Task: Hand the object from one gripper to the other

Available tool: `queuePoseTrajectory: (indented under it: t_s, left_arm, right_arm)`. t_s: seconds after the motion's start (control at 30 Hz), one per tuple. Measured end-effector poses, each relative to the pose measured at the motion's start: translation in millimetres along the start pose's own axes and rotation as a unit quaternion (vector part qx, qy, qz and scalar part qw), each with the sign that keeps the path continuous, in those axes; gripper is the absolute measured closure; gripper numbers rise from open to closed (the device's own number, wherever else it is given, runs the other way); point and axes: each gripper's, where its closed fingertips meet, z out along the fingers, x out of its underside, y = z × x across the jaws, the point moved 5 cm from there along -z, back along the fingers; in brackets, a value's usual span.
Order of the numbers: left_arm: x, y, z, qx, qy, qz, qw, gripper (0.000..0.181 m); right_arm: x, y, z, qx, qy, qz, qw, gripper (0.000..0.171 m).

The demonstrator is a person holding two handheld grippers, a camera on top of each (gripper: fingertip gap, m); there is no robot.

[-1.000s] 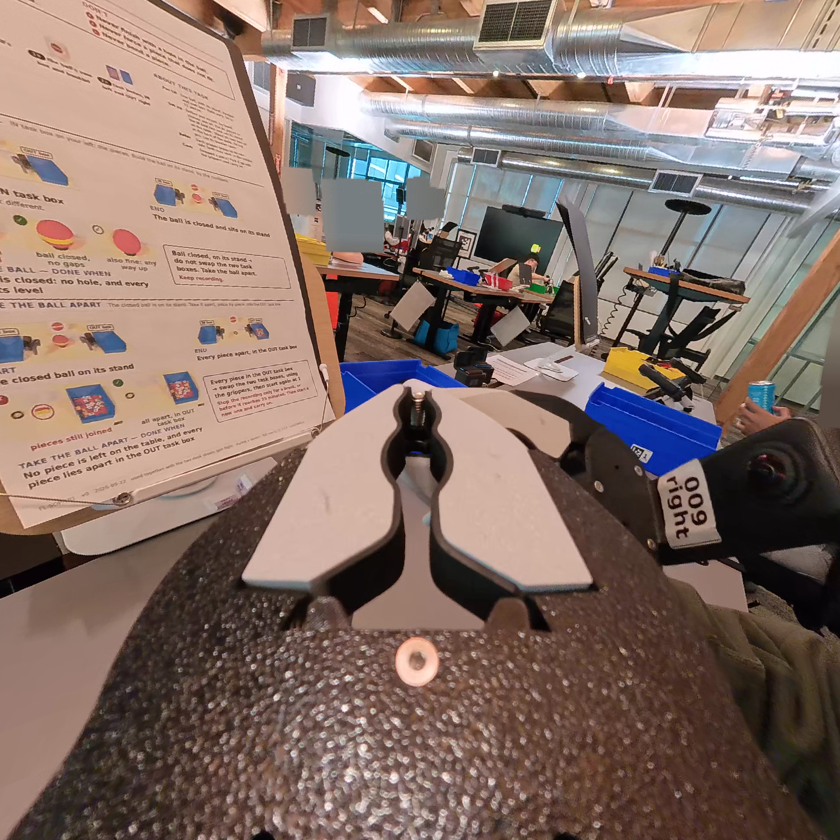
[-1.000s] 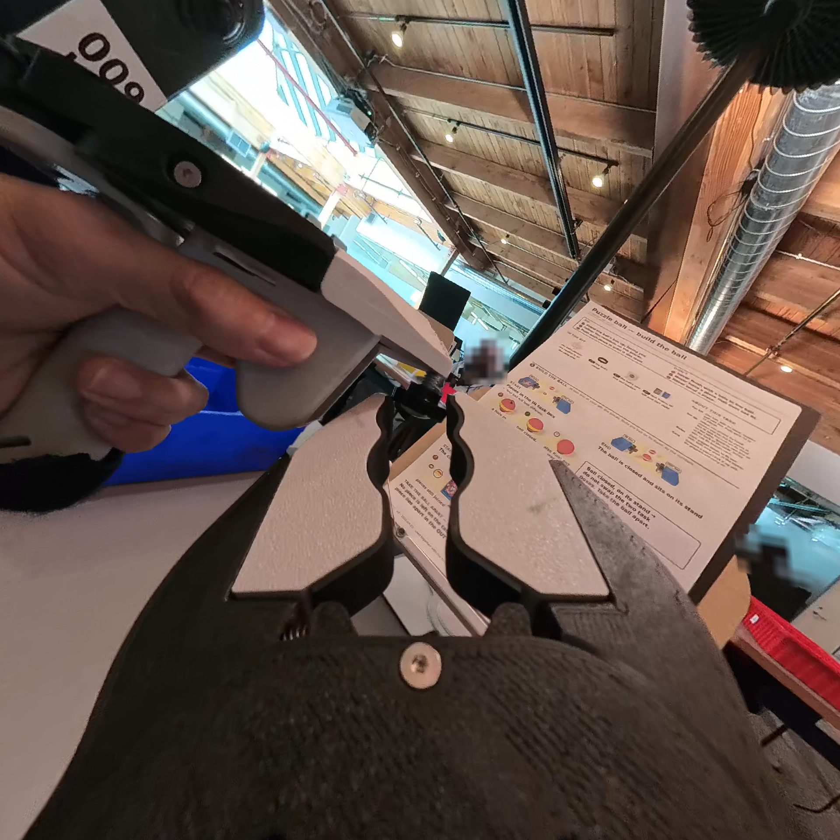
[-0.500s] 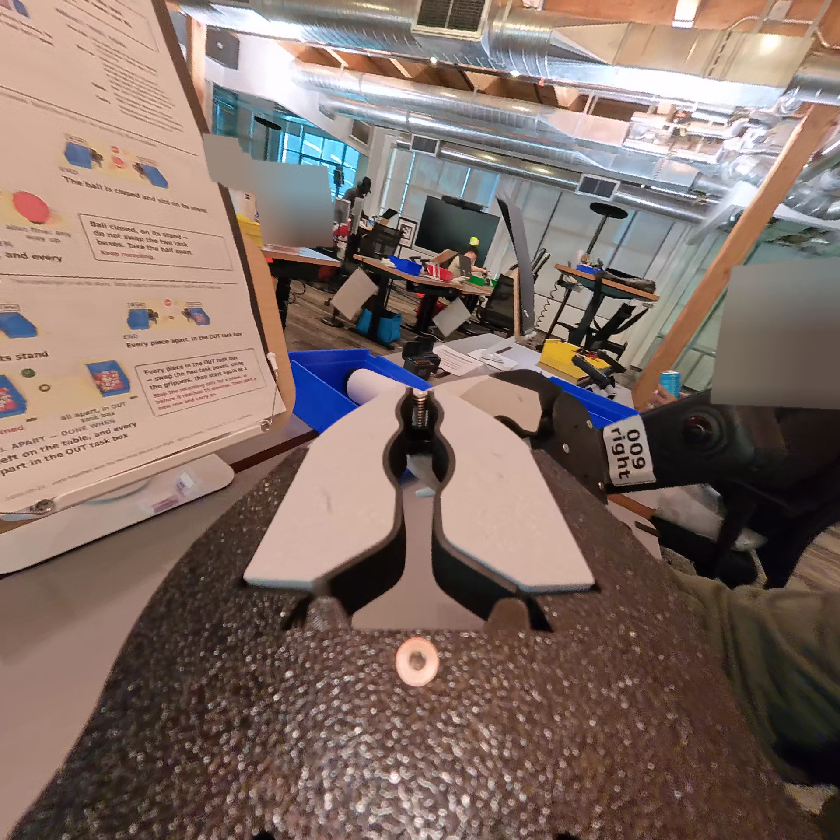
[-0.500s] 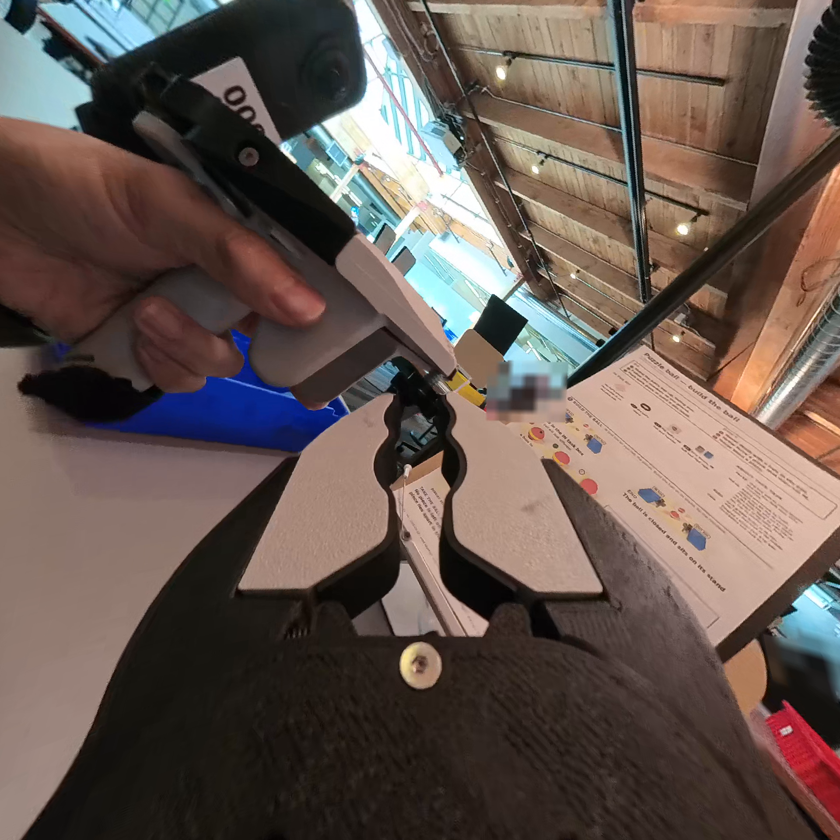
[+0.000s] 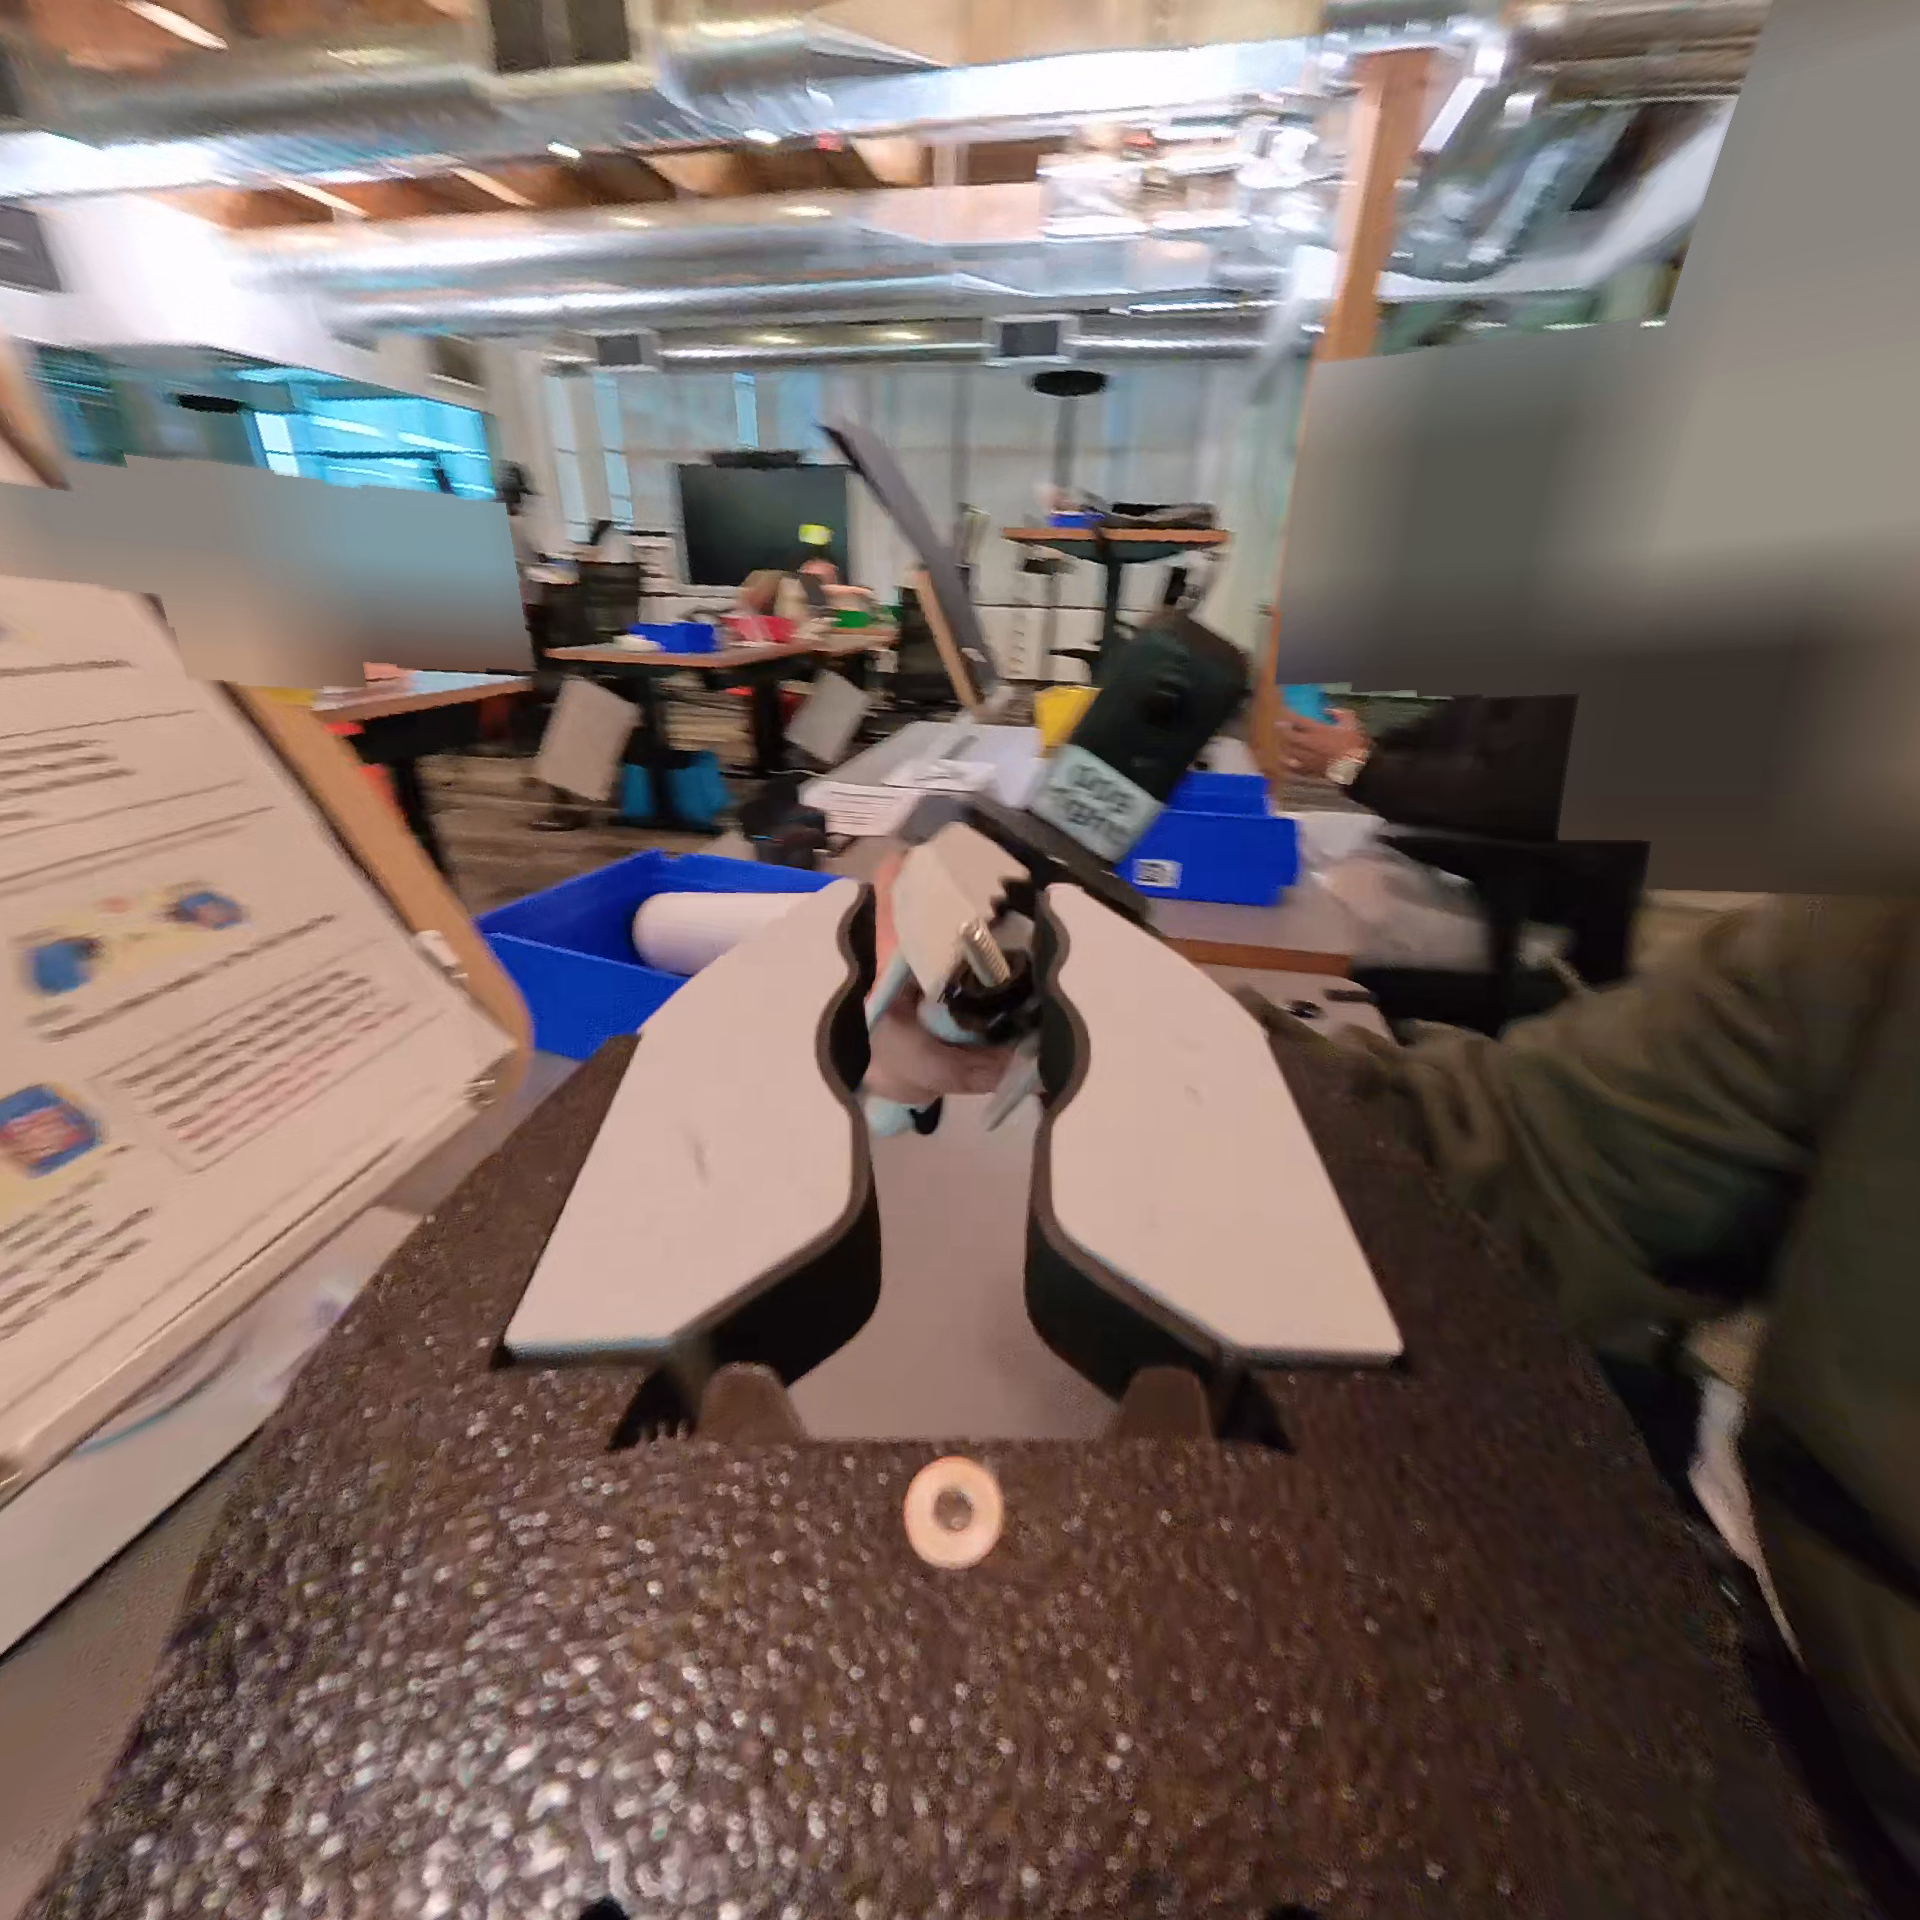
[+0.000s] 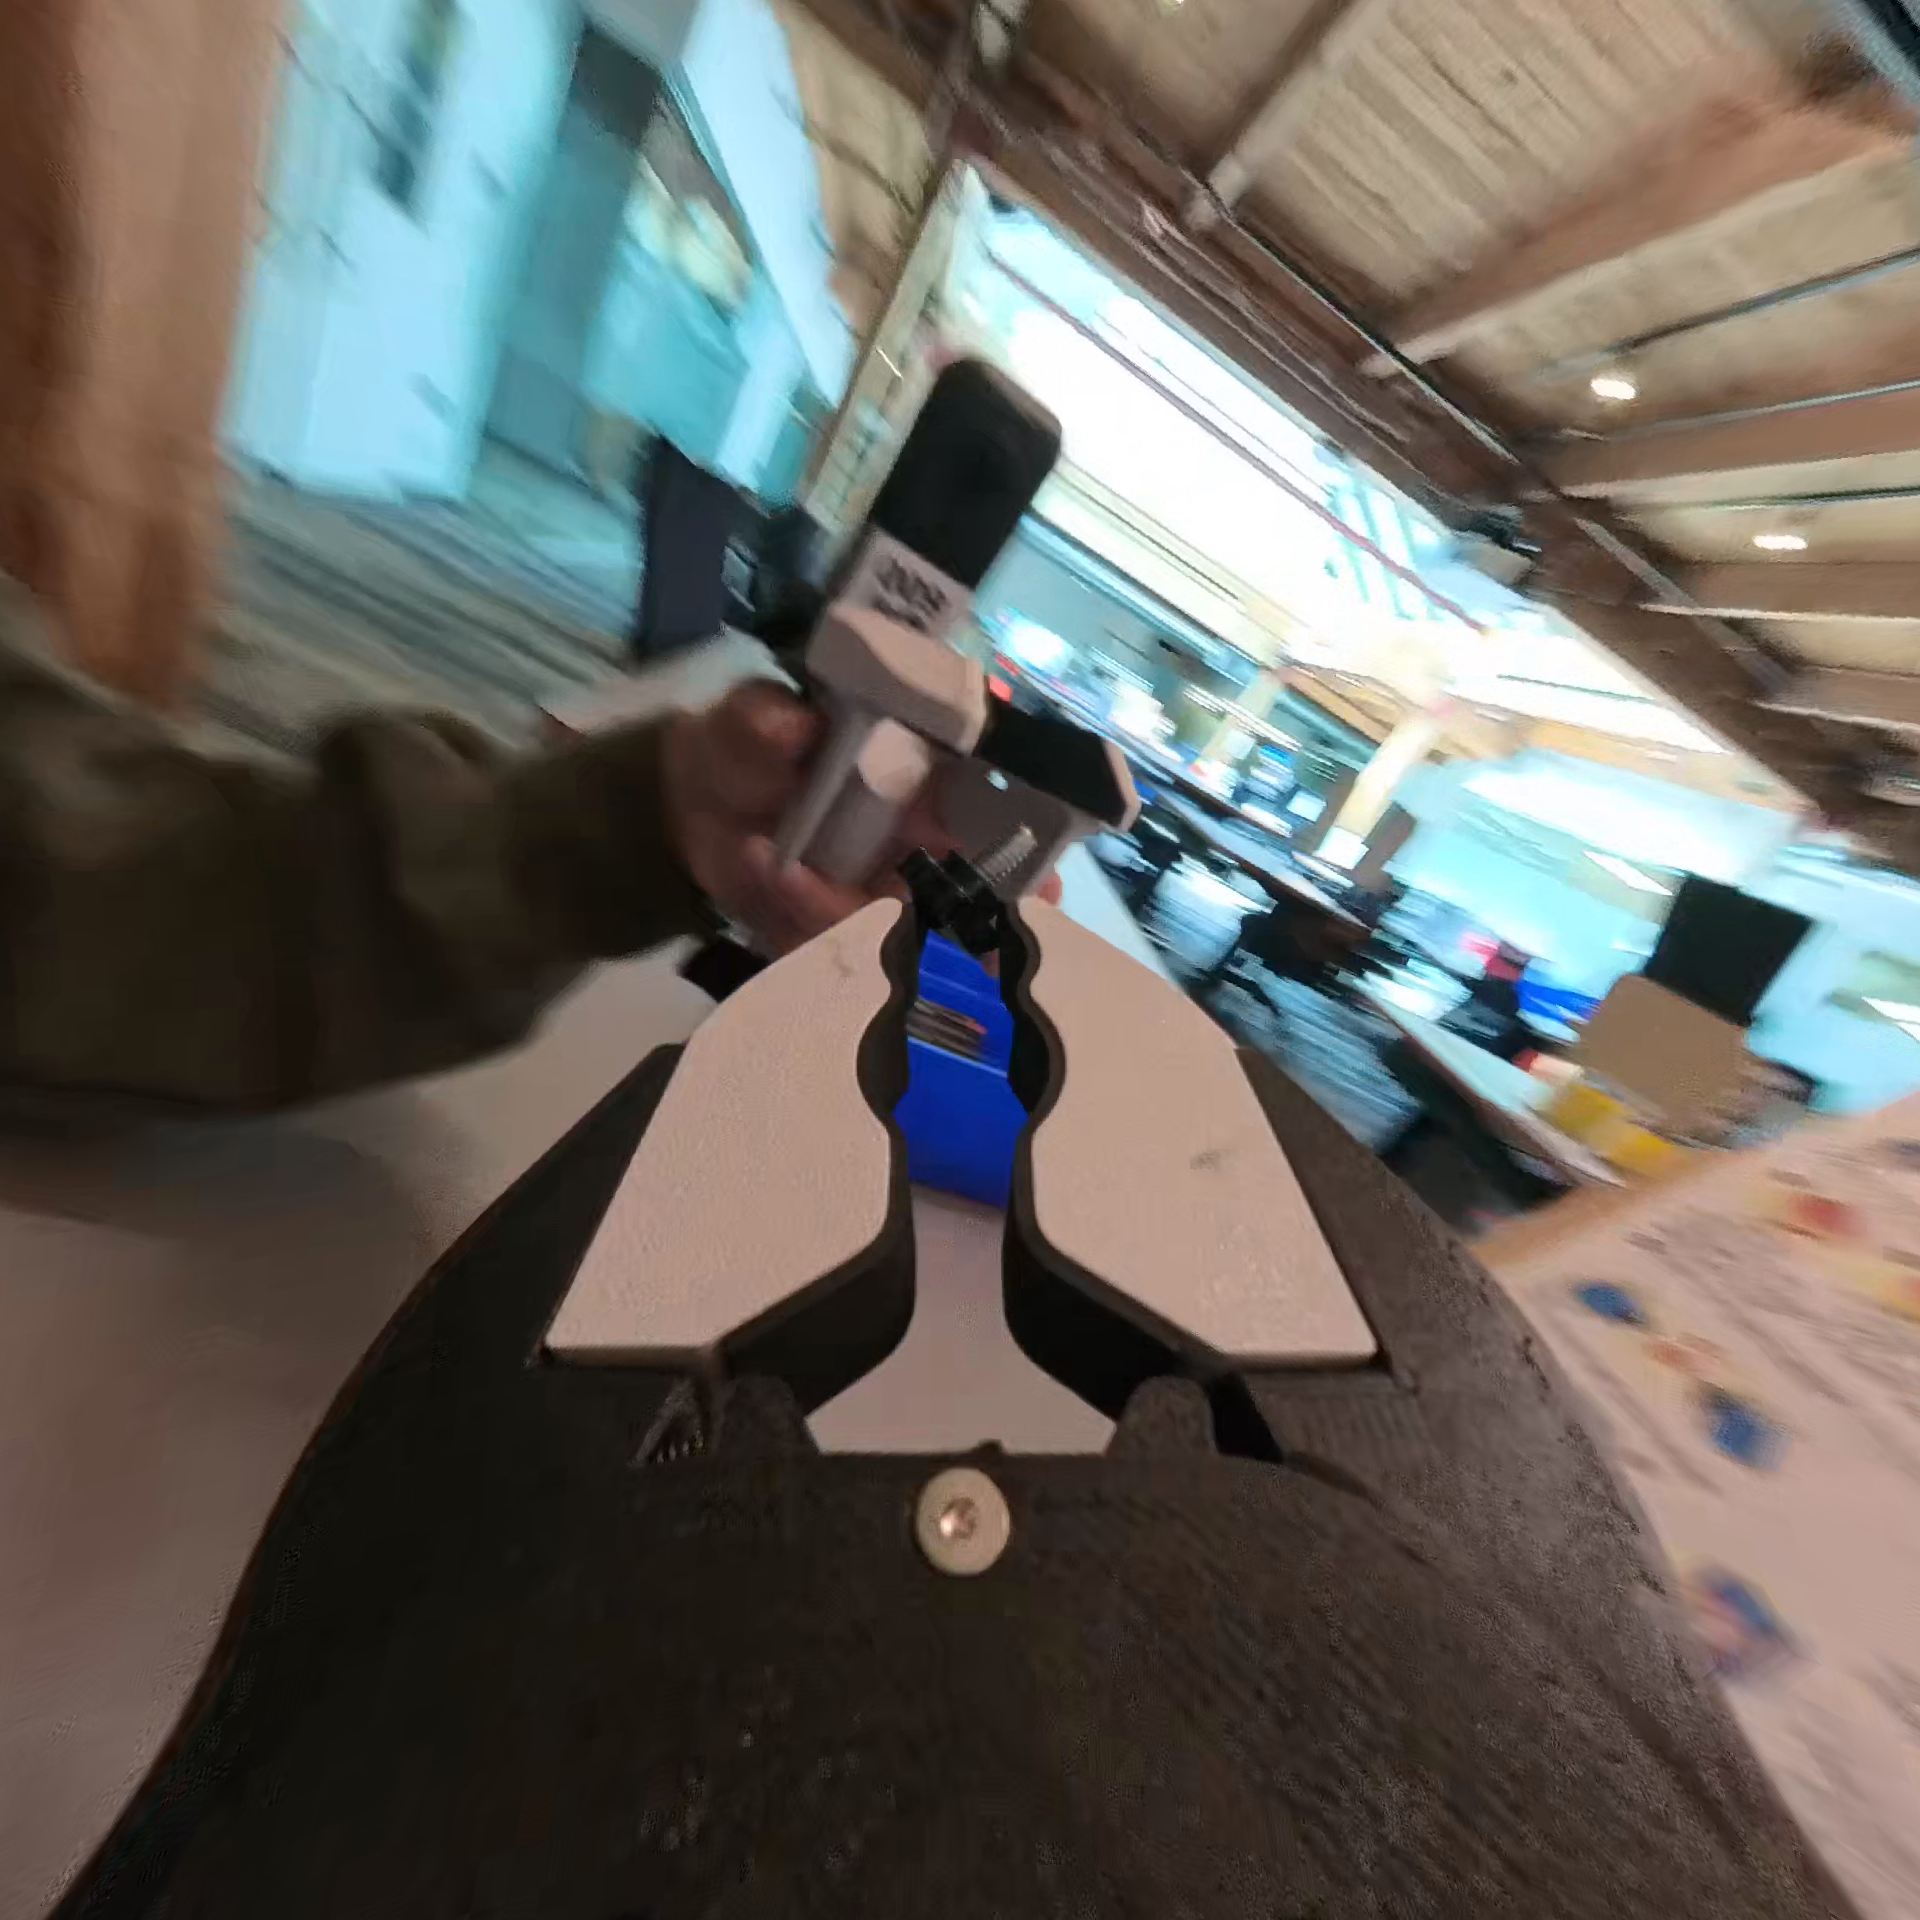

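Instruction board (image 5: 187,987) stood close on the left, with a blue bin (image 5: 582,956) behind it. The left tool (image 5: 951,920) stood apart around the knob bolt (image 6: 966,894), which the right tool (image 6: 958,923) clamped at its tips. The left one should back straight off without brushing the thread. Open counter (image 6: 208,1299) lay below; the sleeve (image 5: 1610,1122) crowded the right.

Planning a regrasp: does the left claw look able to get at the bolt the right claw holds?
Probably yes. The left claw is open, and the bolt sticks its bare threaded end out of the right claw, which is shut on its black knob. Nothing lies between them.
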Motion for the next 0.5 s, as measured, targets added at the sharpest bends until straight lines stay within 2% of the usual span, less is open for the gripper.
queuePoseTrajectory:
  t_s: [0.03,0.1,0.3,0.37,0.5]
  left_arm:
    - [2,-3,-1,0.025,0.000,0.000,1.000,0.157]
    - [4,-9,0,0.060,0.001,0.003,0.998,0.160]
    - [15,-26,11,0.137,0.026,0.015,0.990,0.159]
    - [14,-30,11,0.154,0.018,0.013,0.988,0.173]
    - [12,-24,11,0.142,0.025,0.003,0.990,0.175]
  right_arm:
    - [-2,4,-2,-0.038,-0.026,0.037,0.998,0.156]
    - [-5,10,-4,-0.091,-0.058,0.077,0.991,0.156]
    - [-8,23,-3,-0.156,-0.076,0.104,0.979,0.156]
    - [-8,24,-2,-0.159,-0.076,0.103,0.979,0.156]
    - [-8,22,-1,-0.146,-0.070,0.111,0.981,0.156]
